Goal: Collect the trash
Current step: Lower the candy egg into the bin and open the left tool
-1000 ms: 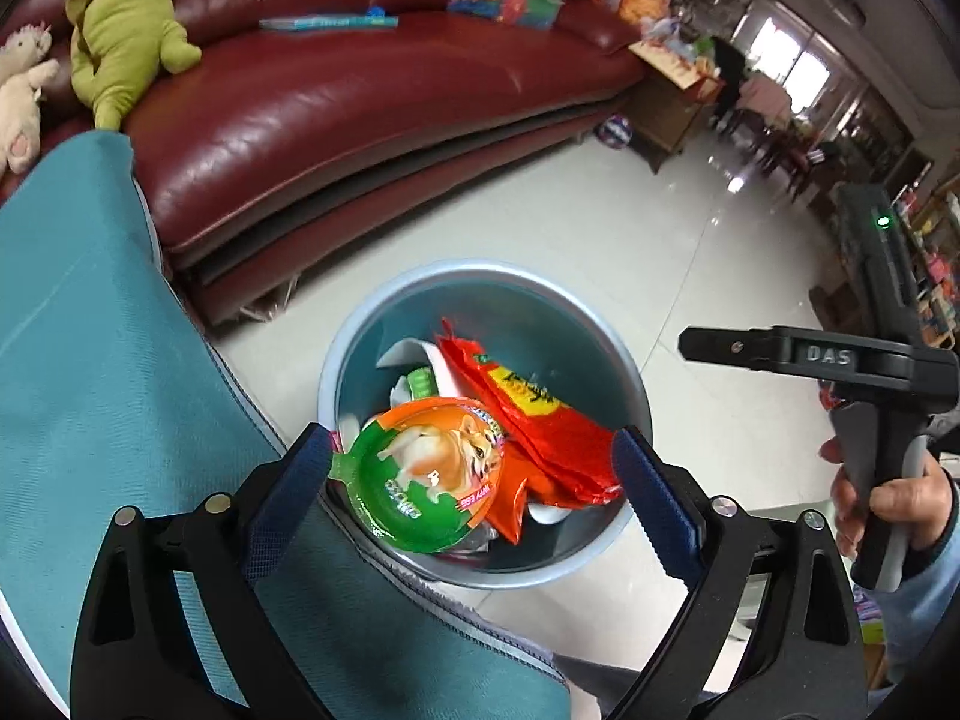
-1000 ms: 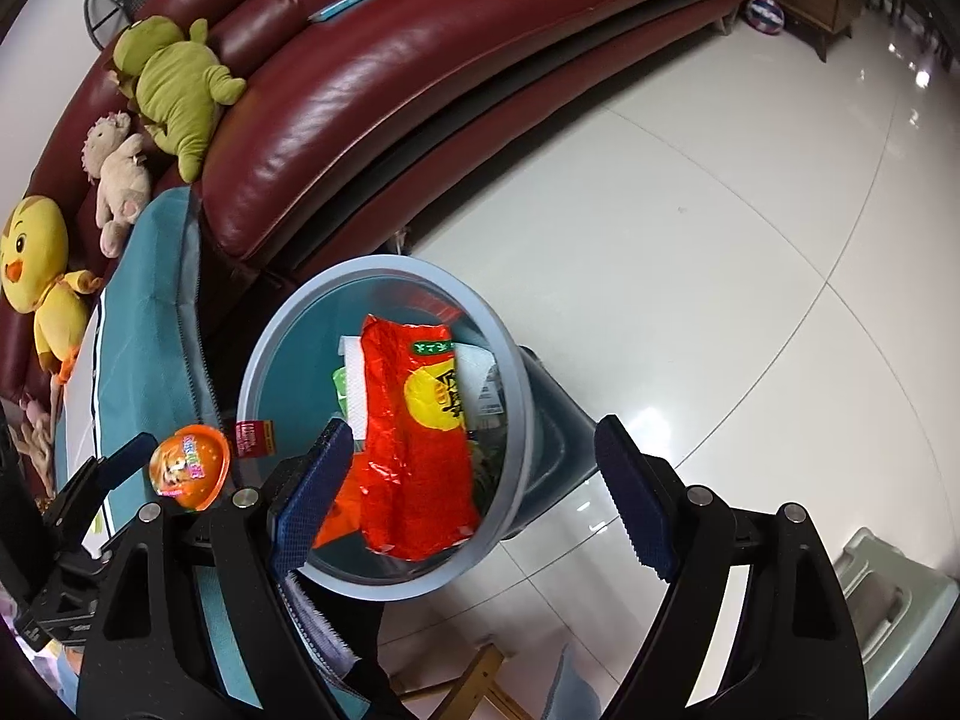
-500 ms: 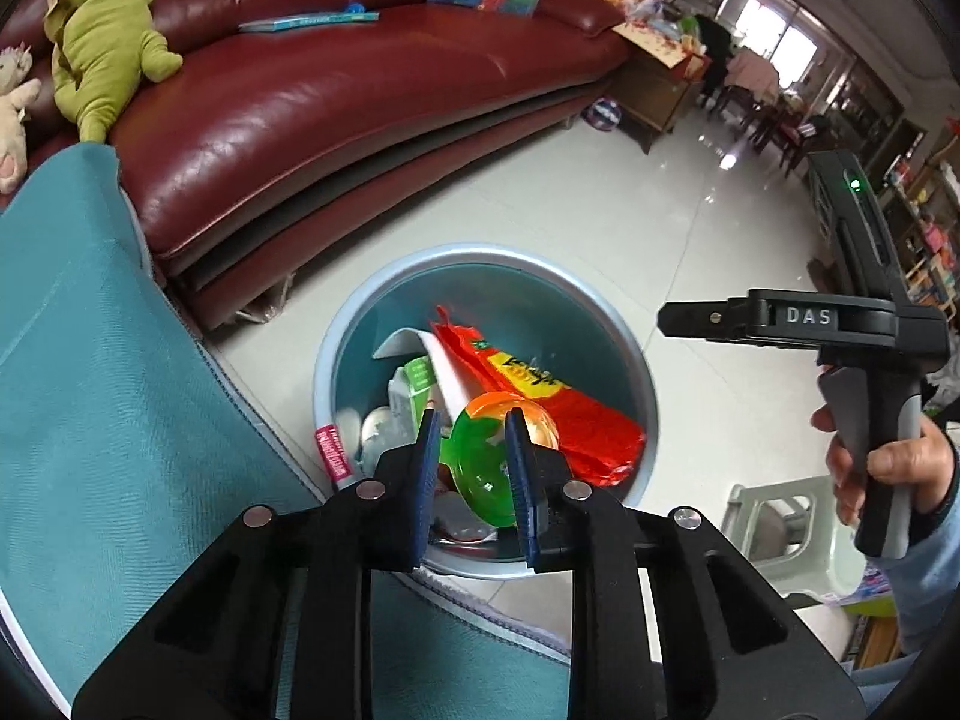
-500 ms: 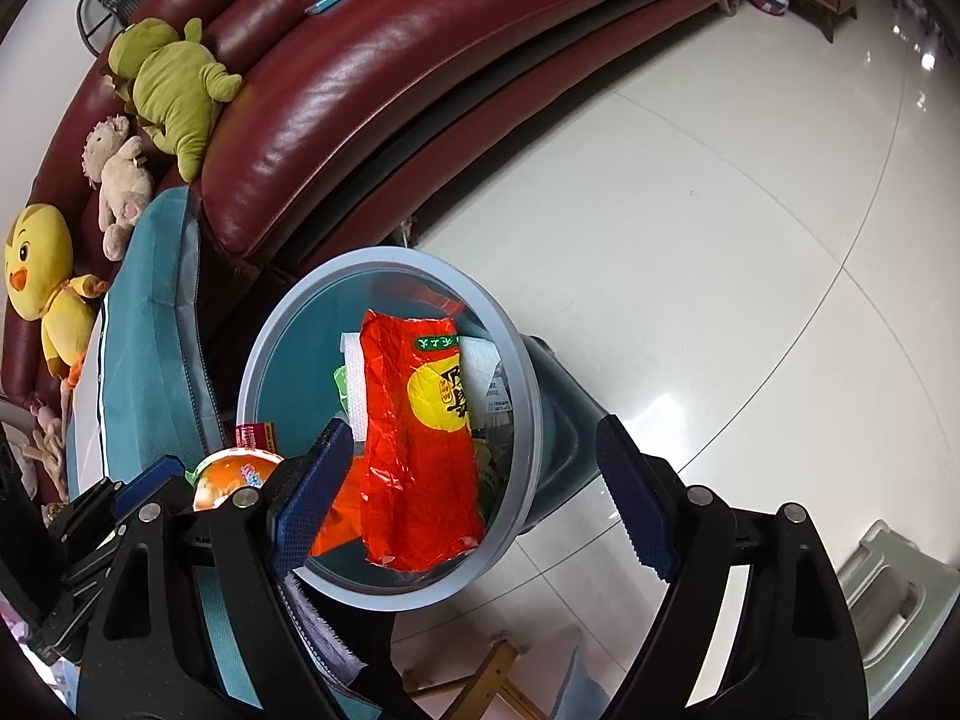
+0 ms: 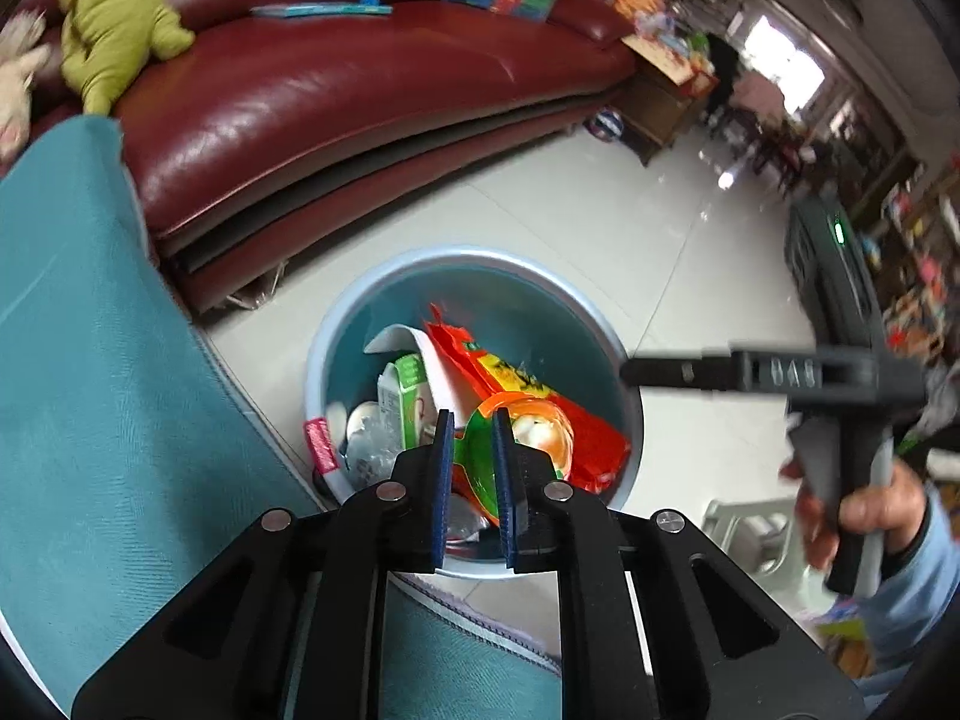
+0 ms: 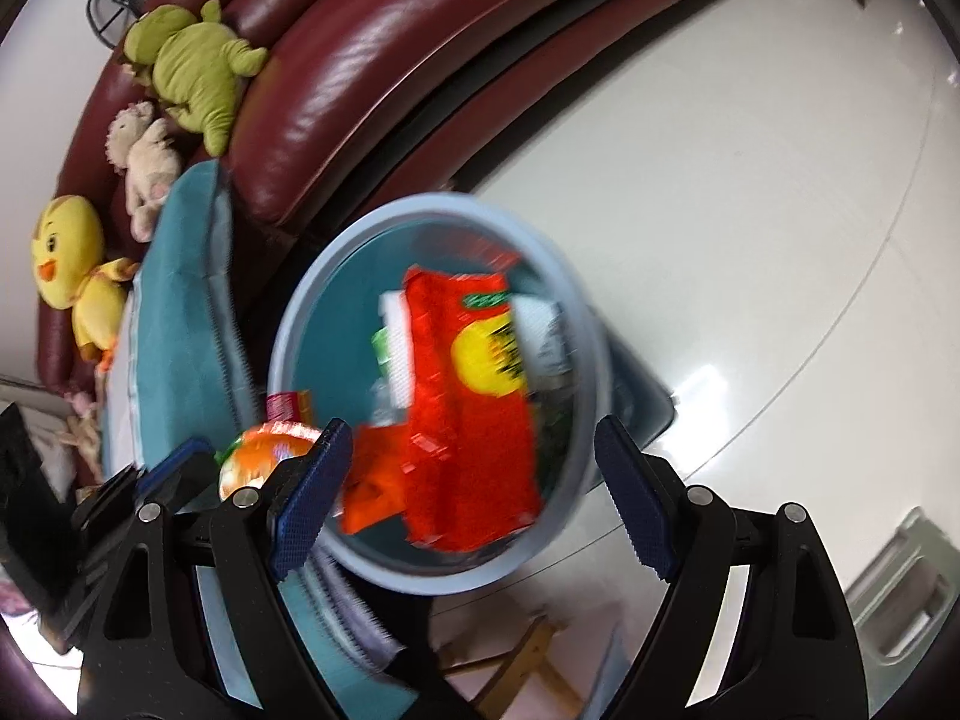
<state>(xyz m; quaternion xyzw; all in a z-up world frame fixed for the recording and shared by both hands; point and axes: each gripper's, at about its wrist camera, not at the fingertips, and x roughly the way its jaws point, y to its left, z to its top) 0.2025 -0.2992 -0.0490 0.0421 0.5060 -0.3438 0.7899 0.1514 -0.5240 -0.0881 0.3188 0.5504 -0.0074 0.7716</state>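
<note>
Two grippers are hovering over the blue trash bin (image 5: pixel 336 324). The left gripper (image 5: pixel 471 420) is closing its jaws, its blue pads pinching a green-and-orange snack cup lid (image 5: pixel 528 426) directly above the bin's red snack bag (image 5: pixel 540 396). The right gripper (image 6: pixel 468 468) is standing wide, unclenched, grasping nothing, with the bin just ahead between its fingers.

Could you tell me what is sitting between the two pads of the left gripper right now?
In the left wrist view, the left gripper is closing on a crushed green and orange snack cup above the blue trash bin.
</note>
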